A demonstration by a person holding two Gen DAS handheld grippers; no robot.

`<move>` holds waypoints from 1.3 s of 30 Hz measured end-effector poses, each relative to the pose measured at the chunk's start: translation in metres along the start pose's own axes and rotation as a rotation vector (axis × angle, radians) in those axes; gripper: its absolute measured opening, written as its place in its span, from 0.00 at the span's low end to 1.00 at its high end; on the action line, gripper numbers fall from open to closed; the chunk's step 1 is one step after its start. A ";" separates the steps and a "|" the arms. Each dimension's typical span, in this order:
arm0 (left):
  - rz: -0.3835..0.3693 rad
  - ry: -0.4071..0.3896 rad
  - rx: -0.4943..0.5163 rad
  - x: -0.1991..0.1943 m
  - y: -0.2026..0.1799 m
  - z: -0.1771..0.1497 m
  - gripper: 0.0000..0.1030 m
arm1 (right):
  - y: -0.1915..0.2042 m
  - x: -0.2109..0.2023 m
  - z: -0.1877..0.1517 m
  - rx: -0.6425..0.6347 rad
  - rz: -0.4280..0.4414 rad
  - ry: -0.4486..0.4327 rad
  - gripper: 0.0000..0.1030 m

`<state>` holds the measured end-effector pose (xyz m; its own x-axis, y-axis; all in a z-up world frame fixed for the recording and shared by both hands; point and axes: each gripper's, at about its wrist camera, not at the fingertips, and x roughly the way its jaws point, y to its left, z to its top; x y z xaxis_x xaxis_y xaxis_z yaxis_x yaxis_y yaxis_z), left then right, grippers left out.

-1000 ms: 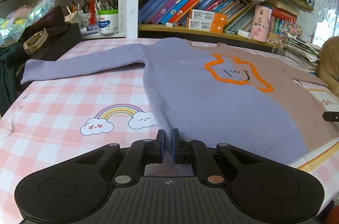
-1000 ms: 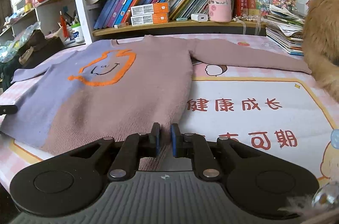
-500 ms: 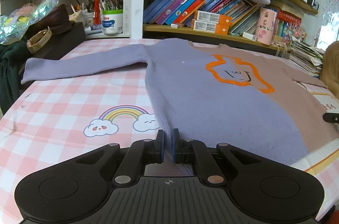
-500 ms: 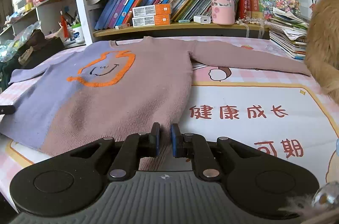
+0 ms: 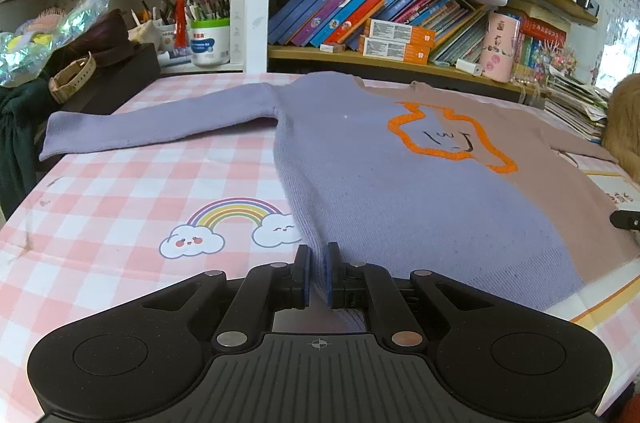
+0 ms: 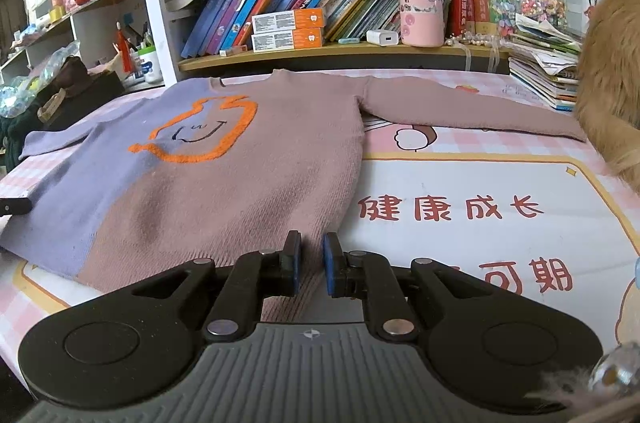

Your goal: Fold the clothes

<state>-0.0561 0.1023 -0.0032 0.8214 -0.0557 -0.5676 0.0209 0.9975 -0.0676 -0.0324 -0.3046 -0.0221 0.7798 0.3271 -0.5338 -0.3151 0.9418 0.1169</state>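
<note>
One sweater (image 5: 400,191), two grippers (image 5: 316,273) (image 6: 310,265), two orange boxes (image 5: 396,41).

A: Any difference against one second ago?
B: Slight. In the left wrist view the orange furry animal (image 5: 624,127) at the right edge shows less; it has drawn back toward the frame edge.
A: Anything else?
B: The white shelf post (image 5: 260,3) sits marginally further right in that view.

Wooden bookshelves (image 5: 400,59) run along the back at twelve o'clock, crammed with leaning books (image 6: 280,11). Daylight glows from a window (image 5: 624,51) at three o'clock. A pink checked cloth (image 5: 120,207) covers the surface.
</note>
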 end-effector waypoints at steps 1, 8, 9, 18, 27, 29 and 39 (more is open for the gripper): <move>0.002 0.000 0.002 0.000 0.000 0.000 0.08 | 0.000 0.000 0.000 -0.002 0.000 -0.001 0.12; 0.030 -0.067 0.001 -0.012 -0.001 0.001 0.51 | -0.003 -0.006 -0.001 0.005 0.004 -0.006 0.24; 0.039 -0.086 0.010 -0.015 -0.002 0.001 0.65 | -0.004 -0.009 -0.001 0.007 0.001 -0.012 0.26; 0.042 -0.172 0.096 -0.031 -0.020 0.011 0.97 | 0.016 -0.028 0.010 -0.087 0.013 -0.122 0.87; 0.034 -0.208 0.139 -0.036 -0.026 0.012 1.00 | 0.056 -0.009 0.035 -0.263 0.118 -0.168 0.99; 0.050 -0.209 0.139 -0.036 -0.024 0.013 1.00 | 0.062 0.000 0.042 -0.274 0.148 -0.176 1.00; 0.153 -0.189 0.073 -0.026 0.011 0.029 1.00 | 0.082 0.047 0.067 -0.359 0.267 -0.154 1.00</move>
<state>-0.0606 0.1162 0.0347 0.9100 0.0986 -0.4028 -0.0767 0.9946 0.0703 0.0149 -0.2065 0.0181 0.7089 0.5870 -0.3910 -0.6612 0.7461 -0.0785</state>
